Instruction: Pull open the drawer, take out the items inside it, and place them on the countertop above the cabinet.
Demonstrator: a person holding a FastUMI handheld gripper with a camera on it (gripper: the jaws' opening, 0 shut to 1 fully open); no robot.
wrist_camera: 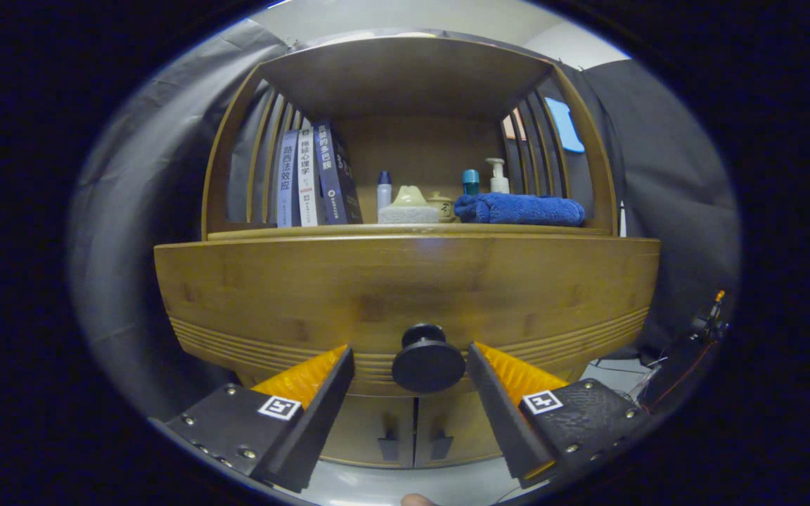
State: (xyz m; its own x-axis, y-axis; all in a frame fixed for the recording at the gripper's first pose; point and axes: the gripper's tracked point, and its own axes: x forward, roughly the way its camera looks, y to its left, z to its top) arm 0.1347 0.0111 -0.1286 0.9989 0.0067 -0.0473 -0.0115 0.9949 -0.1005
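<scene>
Between the fingers of the wide-open gripper [410, 379], which holds nothing, the round knob [427, 358] of the closed wooden drawer [405, 295] is seen, and this stiff, smooth knob is judged the only place where the probably heavy drawer can be held.

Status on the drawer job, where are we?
Done: nothing visible; the drawer front looks closed. In hand: gripper open, its fingers flanking the round knob, not pressing on it. Left: grip the knob, pull the drawer open, lift out the items and set them on the countertop by the blue towel.
</scene>
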